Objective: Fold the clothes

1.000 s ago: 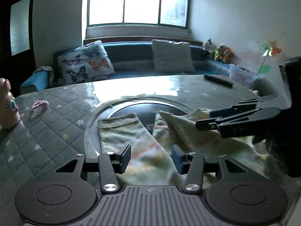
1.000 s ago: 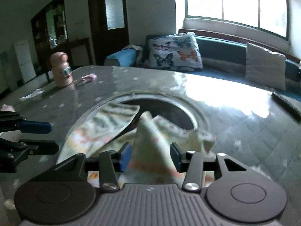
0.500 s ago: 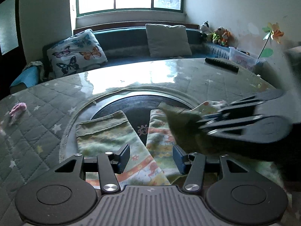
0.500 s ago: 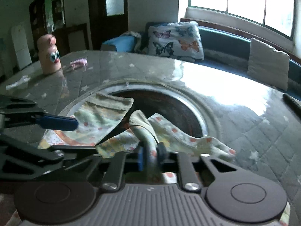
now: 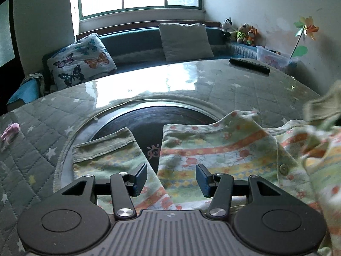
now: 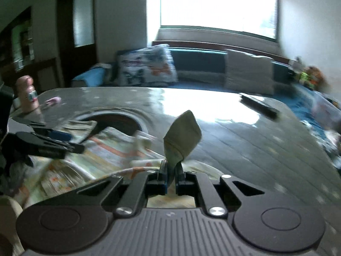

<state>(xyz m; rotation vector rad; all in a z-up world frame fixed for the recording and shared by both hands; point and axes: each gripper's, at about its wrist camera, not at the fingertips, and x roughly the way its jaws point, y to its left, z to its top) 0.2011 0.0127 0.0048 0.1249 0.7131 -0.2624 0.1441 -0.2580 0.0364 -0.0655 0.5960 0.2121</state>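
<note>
The right gripper (image 6: 169, 176) is clenched on a fold of the garment (image 5: 215, 149), a patterned baby suit in pale green with orange stripes, and a cuff-like end of the cloth (image 6: 183, 134) stands up from between its fingers toward twelve o'clock — a grip that looks chosen to lift one limb of the piece off the table (image 5: 234, 89) so it can be laid over the rest. The right wrist view is smeared, so the exact seam taken cannot be read. The left gripper (image 5: 171, 178) is spread wide and grasps nothing; its two blue-padded fingers (image 5: 140, 176) hover just above the cloth, one over each flat leg, probably ready to pin the fabric while the other side is drawn across. The garment lies over the dark round inset (image 5: 149, 123) in the middle of the quilted, star-printed tabletop, its two legs pointing to twelve o'clock and its body bunched at three o'clock in the left wrist view, where a raised part rises out of frame. By count: one garment, two grippers, one remote control (image 5: 249, 66) far off at one o'clock, one pink scrap (image 5: 9, 131) at nine o'clock, and one pink figure (image 6: 26, 95) at ten o'clock in the right wrist view. The fold seems only begun — nothing is yet doubled over.
</note>
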